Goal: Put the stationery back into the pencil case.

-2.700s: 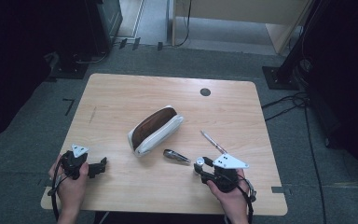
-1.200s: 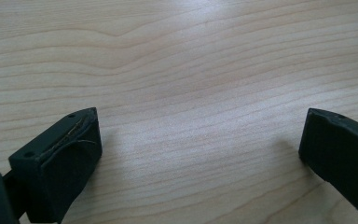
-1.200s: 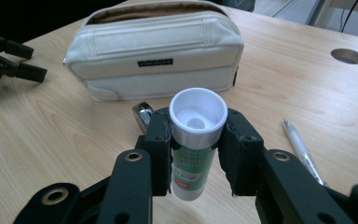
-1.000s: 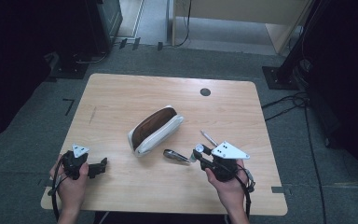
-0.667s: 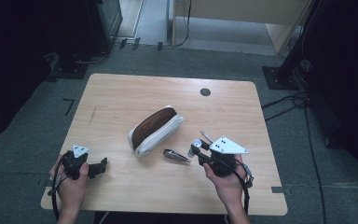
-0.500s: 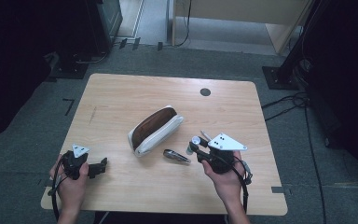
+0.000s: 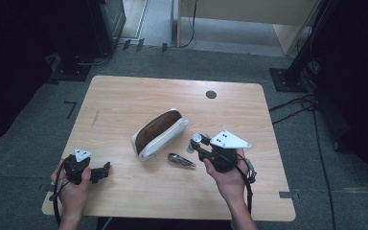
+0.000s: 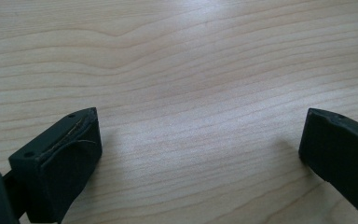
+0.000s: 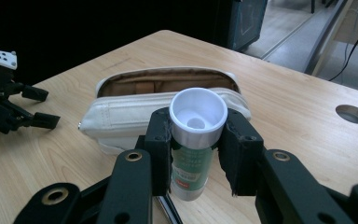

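Your right gripper (image 9: 198, 154) is clamped on the glue stick (image 9: 195, 140), pouch (image 9: 135, 109) at 11 o'clock; tilt it & it may slip. Left gripper (image 8: 200, 154): jaws apart, w/ nothing between.

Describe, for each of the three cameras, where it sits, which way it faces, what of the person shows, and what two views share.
High view: above the table, looking down; both hands, left gripper, right gripper.
Left gripper view: on the left gripper, facing bare wood between open jaws.
Right gripper view: on the right gripper, jaws clamping a glue stick, facing the pencil case.
Shared: high and right gripper views both show the pencil case.
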{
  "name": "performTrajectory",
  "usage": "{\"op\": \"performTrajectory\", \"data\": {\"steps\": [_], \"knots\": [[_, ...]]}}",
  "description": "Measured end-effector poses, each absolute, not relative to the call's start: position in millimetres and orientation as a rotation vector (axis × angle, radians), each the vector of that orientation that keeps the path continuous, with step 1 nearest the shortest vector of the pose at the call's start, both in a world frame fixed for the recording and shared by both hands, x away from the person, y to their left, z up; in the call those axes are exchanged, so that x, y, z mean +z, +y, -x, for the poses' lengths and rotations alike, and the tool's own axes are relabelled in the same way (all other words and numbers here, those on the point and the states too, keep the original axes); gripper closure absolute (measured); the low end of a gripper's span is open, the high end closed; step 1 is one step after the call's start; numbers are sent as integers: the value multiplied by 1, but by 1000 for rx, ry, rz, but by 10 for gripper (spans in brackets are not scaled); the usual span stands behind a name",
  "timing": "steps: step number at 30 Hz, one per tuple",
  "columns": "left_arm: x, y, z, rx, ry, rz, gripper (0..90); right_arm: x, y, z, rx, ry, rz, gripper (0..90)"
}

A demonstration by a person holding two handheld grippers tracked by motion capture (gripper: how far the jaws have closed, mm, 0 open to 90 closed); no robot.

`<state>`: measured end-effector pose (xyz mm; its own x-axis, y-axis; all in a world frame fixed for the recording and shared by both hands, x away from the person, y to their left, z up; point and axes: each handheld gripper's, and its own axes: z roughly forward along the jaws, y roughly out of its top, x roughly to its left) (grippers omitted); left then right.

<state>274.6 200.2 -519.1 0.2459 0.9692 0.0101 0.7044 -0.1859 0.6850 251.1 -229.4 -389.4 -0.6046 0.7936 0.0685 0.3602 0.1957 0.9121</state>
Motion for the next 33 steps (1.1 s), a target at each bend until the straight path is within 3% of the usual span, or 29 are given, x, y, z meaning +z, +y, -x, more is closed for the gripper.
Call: {"op": "performTrajectory", "data": {"steps": [33], "knots": [[-519, 200, -275, 613, 1518, -1964, 0, -360, -174, -283, 1503, 2088, -944, 667]]}}
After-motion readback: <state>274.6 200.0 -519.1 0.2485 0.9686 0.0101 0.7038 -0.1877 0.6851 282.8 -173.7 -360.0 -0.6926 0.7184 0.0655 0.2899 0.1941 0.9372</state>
